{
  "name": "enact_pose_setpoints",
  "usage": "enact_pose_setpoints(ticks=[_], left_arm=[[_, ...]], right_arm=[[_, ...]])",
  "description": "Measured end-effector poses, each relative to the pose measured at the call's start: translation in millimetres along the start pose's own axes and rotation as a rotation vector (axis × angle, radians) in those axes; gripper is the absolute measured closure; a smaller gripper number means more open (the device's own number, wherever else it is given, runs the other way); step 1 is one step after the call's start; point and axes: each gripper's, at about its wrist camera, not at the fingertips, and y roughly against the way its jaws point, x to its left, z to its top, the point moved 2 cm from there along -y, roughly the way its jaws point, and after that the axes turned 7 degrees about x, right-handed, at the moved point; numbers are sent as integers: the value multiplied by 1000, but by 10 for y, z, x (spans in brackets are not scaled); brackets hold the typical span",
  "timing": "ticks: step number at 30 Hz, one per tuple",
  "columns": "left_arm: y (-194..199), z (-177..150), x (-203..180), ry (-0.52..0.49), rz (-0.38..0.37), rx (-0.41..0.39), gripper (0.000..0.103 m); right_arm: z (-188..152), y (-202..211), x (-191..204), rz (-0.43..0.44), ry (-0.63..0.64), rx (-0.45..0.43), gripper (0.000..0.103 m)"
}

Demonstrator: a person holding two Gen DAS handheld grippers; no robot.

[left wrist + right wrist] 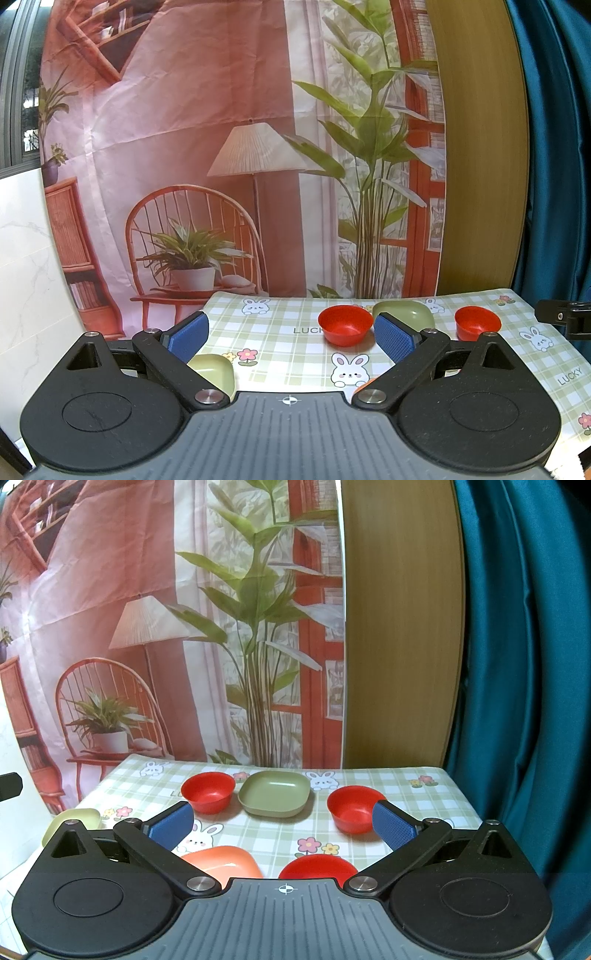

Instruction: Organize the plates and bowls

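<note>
Both claws are spread wide and gripping nothing: left claw, right claw. On the bench, three red bowls, two green plates and an orange plate all sit empty.

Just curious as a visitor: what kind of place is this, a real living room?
Probably a staged setup, not a real room: the lamp and plants are printed on a hanging backdrop, beside a teal curtain, behind a small table with a bunny-print cloth.
</note>
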Motion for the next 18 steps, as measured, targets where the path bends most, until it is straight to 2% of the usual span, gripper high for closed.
enact_pose_setpoints(ticks=[18], left_arm=[[37, 24, -13, 8, 3, -7, 5]], right_arm=[[14, 18, 9, 1, -2, -5, 0]])
